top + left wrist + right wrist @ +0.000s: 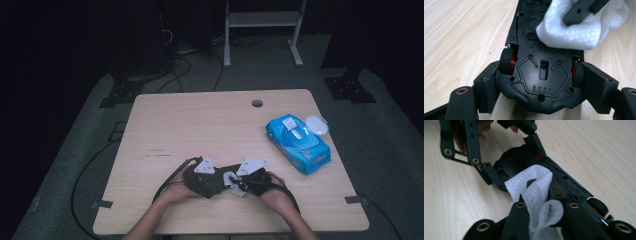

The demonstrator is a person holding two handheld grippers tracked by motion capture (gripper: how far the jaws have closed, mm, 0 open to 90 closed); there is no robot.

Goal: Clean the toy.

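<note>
While the left gripper (pixel 541 100) clamps the upturned black plastic toy car (pixel 541 82) by its wheels, the right gripper (pixel 544 195) pinches a white wet wipe (pixel 534 187), pressed on the chassis running lengthwise ahead of it.

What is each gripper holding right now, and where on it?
Left gripper clamps the upturned toy car across one end, a jaw outside each wheel. Right gripper pinches a bunched white wipe against the car's underside.
</note>
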